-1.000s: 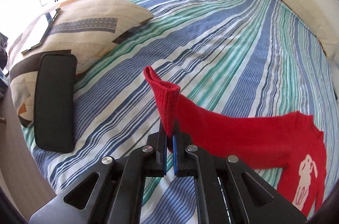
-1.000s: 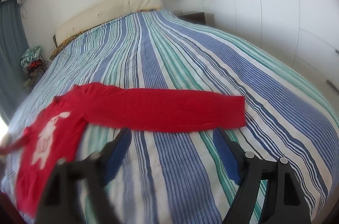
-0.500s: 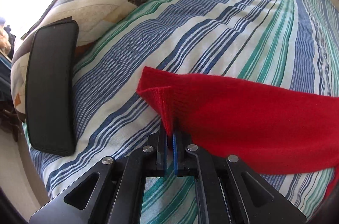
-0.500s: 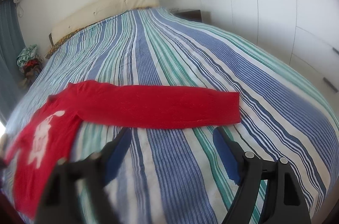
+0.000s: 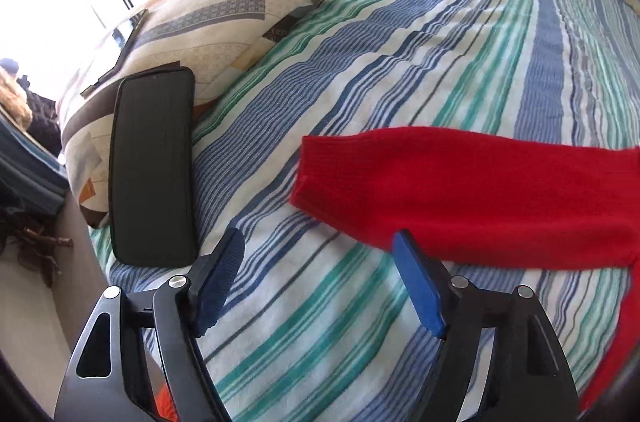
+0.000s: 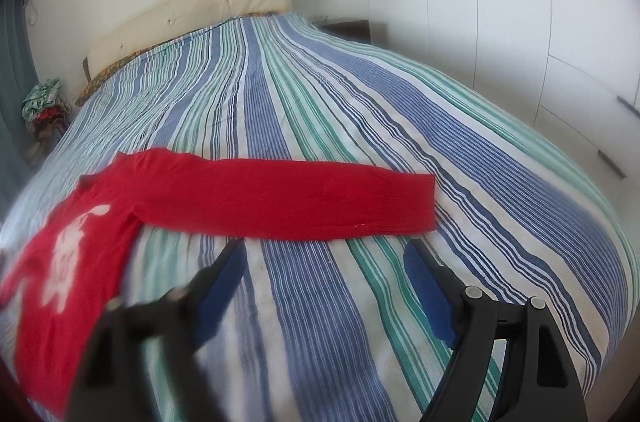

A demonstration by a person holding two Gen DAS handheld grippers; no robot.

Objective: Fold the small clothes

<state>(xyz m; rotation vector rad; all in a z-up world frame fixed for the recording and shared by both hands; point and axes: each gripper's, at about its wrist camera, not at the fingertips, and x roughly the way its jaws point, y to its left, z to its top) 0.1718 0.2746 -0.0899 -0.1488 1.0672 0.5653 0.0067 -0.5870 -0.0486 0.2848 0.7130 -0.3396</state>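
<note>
A small red sweater (image 6: 76, 222) with a white animal print lies flat on the striped bedspread (image 6: 320, 102). Its one sleeve (image 6: 288, 198) stretches out to the right in the right wrist view. The other sleeve (image 5: 460, 190) lies flat in the left wrist view, its cuff just beyond my left gripper (image 5: 320, 242). That gripper's jaws are opening, with only striped cloth between them. My right gripper (image 6: 324, 250) hovers open just in front of the stretched sleeve, holding nothing.
A patterned pillow (image 5: 200, 22) and a black flat pad (image 5: 152, 166) sit at the bed's left edge. A beige headboard (image 6: 192, 6) and white wardrobe doors (image 6: 520, 2) border the bed. A pile of clothes (image 6: 44, 102) lies beside it.
My left gripper lowered the red sleeve to the bed, then opened and let go of the cuff. The sleeve now lies flat. The right gripper stayed open and almost still.
</note>
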